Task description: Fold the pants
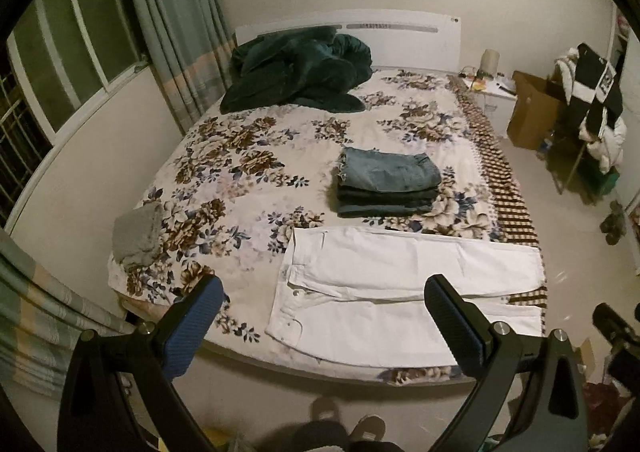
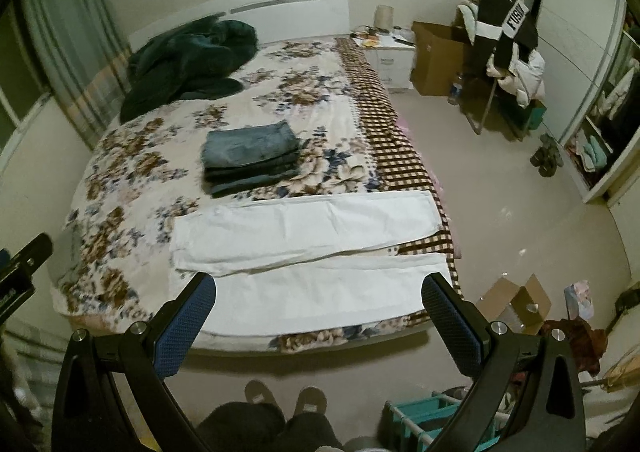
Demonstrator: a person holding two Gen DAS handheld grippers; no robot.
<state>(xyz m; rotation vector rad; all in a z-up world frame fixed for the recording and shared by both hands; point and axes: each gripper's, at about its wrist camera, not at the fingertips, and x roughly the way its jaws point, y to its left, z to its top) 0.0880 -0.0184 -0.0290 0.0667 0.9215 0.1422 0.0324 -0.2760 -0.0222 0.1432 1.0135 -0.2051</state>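
Note:
White pants (image 1: pixel 400 284) lie flat along the near edge of the bed, waistband to the left, legs running right; they also show in the right wrist view (image 2: pixel 312 252). My left gripper (image 1: pixel 324 308) is open and empty, held above the bed's near edge in front of the waistband. My right gripper (image 2: pixel 320 312) is open and empty, held above the near edge over the pant legs. A stack of folded jeans (image 1: pixel 386 181) sits mid-bed behind the white pants, also in the right wrist view (image 2: pixel 250 157).
The bed has a floral cover (image 1: pixel 248 155) and a checked blanket (image 2: pixel 400 155) along its right side. A dark green duvet (image 1: pixel 296 71) lies at the headboard. A grey cloth (image 1: pixel 136 236) lies at the left edge. Cardboard boxes (image 2: pixel 516 304) and clutter sit on the floor right.

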